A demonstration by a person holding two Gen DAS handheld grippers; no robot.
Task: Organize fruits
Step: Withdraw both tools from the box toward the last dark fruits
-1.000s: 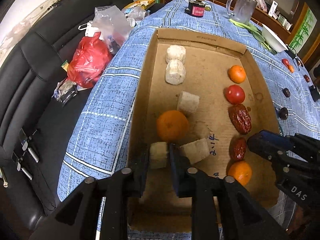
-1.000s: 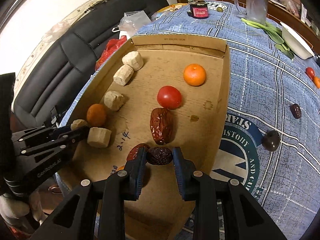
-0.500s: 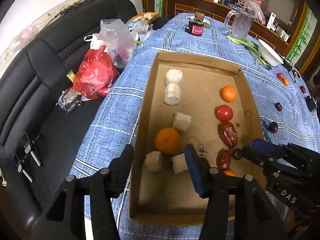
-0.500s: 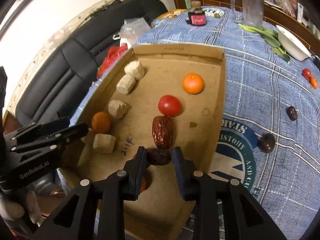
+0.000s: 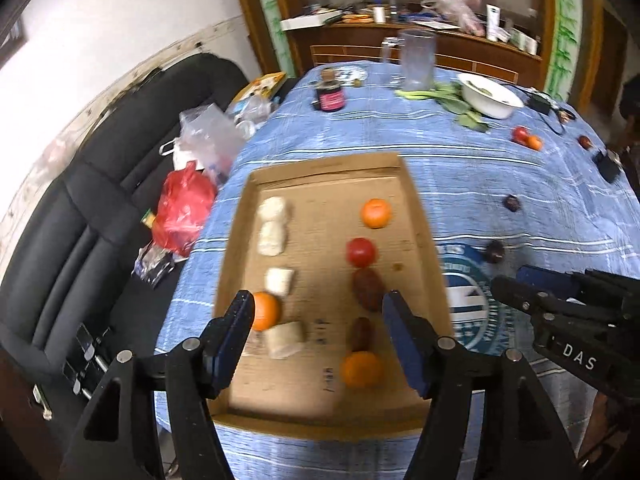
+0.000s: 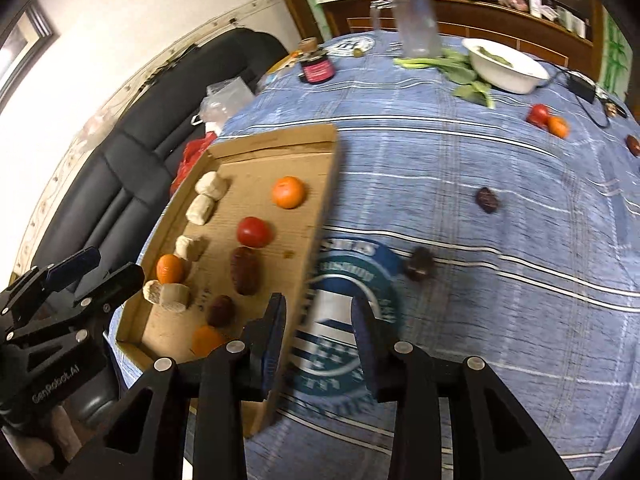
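The cardboard tray (image 5: 420,216) holds a left row of several pale cake pieces (image 5: 272,236) with an orange (image 5: 264,310). Its right row has an orange (image 5: 376,213), a tomato (image 5: 361,251), two red dates (image 5: 367,288) and another orange (image 5: 362,368). My left gripper (image 5: 320,332) hovers above the tray's near half, its jaws opening wide with nothing between them. My right gripper (image 6: 318,328) hangs over the tray's right wall (image 6: 320,232) and the printed cloth; its jaws are opening and hold nothing. Two dark fruits (image 6: 418,265) (image 6: 487,200) lie on the cloth.
A tomato (image 6: 539,114) and a small orange (image 6: 558,126) lie far right on the blue tablecloth (image 6: 480,320). At the back stand a white bowl (image 6: 508,66) with greens, a glass jug (image 6: 416,26) and a dark jar (image 6: 317,70). A black sofa (image 5: 80,240) with bags is left.
Both grippers rose and drew back from the tray. The left let go of a pale piece and opened wide. The right released the dark date and shifted right over the tray wall.
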